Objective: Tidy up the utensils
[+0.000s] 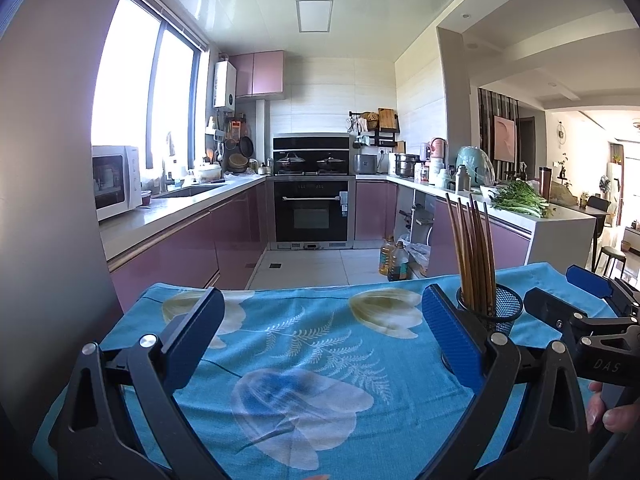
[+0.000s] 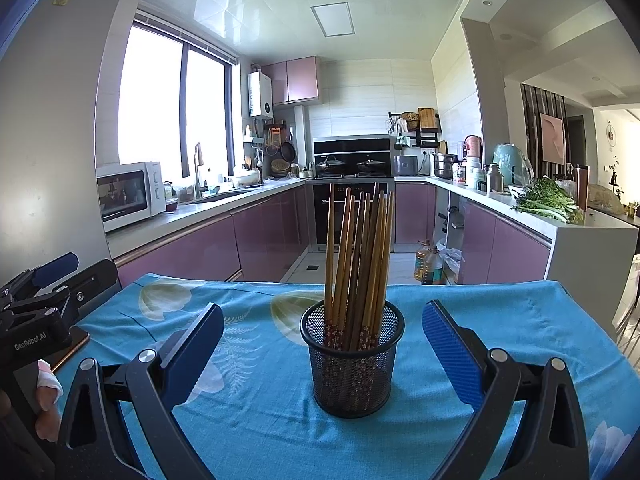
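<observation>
Blue cloth [image 2: 256, 400] with pale flowers covers the table, and on it, at centre frame in the right wrist view, we see a black mesh cup [image 2: 352, 364] standing upright. Wooden chopsticks [image 2: 356, 256] stand bunched in the cup, leaning a little apart at their tops. Our right gripper [image 2: 323, 354] has its jaws spread wide, one blue pad to each side of the cup, both apart from it and holding nothing.

In the left wrist view the cup [image 1: 494, 312] sits at right of centre, just behind the right-hand pad of our left gripper [image 1: 324, 336]. That gripper is also wide open and empty, over bare cloth [image 1: 304, 360]. The right gripper [image 1: 560, 296] shows at the right edge there, with fingertips [image 1: 612, 412] of a hand below it.

At lower left of the right wrist view we see the left gripper's body, and under it a phone [image 2: 74, 346] lying flat on the cloth.
</observation>
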Action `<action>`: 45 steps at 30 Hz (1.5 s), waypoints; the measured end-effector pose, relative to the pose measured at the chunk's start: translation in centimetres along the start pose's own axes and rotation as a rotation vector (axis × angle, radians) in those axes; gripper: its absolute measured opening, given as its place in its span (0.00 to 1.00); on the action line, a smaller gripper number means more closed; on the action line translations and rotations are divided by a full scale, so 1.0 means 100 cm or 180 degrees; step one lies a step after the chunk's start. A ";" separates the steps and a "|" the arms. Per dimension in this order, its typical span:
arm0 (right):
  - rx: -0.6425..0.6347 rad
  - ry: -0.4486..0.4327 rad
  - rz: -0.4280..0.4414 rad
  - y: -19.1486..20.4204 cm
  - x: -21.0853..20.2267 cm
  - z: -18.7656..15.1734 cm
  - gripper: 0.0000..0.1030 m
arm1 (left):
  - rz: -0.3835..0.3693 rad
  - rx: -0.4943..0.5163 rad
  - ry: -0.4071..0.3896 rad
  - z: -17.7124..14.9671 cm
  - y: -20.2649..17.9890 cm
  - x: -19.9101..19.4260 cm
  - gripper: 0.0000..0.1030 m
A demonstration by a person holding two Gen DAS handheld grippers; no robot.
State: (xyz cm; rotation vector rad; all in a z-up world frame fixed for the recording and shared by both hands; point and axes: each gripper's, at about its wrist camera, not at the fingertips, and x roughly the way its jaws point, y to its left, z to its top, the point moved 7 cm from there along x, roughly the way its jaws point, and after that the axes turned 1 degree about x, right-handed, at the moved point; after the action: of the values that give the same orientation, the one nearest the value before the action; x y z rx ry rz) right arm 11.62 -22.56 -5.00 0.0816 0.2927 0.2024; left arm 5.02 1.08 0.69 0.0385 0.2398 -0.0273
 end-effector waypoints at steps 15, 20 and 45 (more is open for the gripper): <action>0.0052 -0.0020 0.0010 -0.001 0.001 0.002 0.93 | -0.0001 -0.0005 -0.0004 0.001 0.000 -0.001 0.94; 0.0047 -0.0029 0.0012 -0.001 0.001 0.001 0.93 | 0.0001 -0.0004 -0.0001 0.000 0.000 0.000 0.94; 0.0074 -0.0041 0.0013 -0.001 0.002 0.002 0.93 | 0.0015 -0.0009 -0.0013 0.001 -0.002 0.000 0.94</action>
State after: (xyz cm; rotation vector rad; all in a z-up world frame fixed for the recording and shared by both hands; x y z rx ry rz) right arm 11.84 -22.60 -4.87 0.1065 0.2821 0.2024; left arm 5.00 0.88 0.74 0.0361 0.2355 -0.0223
